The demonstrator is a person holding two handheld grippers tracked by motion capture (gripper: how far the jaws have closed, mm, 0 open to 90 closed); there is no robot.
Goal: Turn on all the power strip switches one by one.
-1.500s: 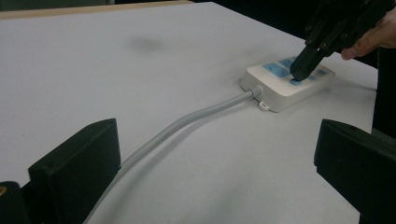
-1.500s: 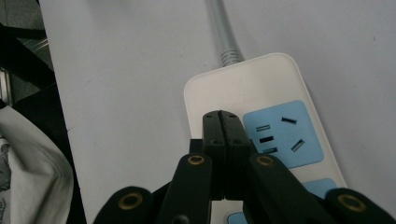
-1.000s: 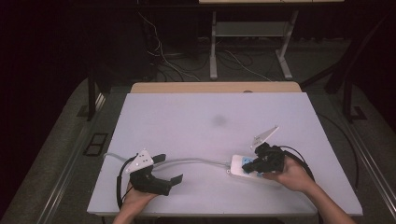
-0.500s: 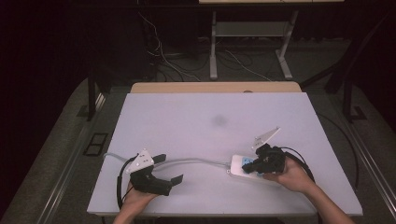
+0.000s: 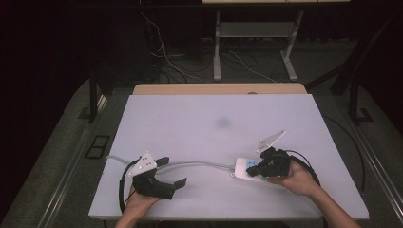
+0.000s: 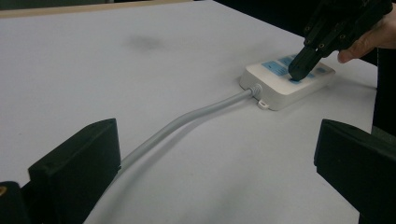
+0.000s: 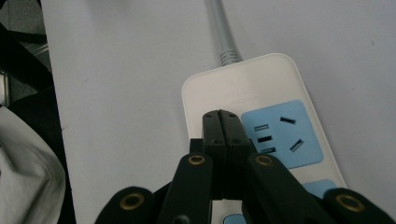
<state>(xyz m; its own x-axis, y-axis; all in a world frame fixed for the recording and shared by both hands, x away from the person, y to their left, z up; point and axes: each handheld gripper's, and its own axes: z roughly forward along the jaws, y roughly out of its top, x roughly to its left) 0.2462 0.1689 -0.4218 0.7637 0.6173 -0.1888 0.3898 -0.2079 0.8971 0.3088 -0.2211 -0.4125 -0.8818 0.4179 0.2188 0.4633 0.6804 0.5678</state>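
Nothing much has shifted over the last second: both hands and the power strip (image 5: 252, 170) sit where they sat, with at most a slight settling of the right gripper (image 5: 266, 164) on the strip.

That white power strip lies on the white table (image 5: 214, 123) at its near right, long axis running roughly left to right, its grey cable (image 5: 199, 165) leaving the left end and curving toward the left gripper (image 5: 166, 172). The right gripper is plainly the nearer one; its jaws are pressed together and their joined tip comes down on the strip's top face, just beside a blue socket panel (image 7: 280, 133). I judge this a press on a switch or button, though the tip hides whatever lies under it. The left gripper rests well apart, jaws spread wide, holding nothing, with the cable passing between them.

The right gripper view gives the socket slots and the seam of the closed jaws. The left gripper view shows instead the strip side-on (image 6: 287, 79) and the right gripper's tip (image 6: 301, 70) touching its top. The high view gives the whole layout.
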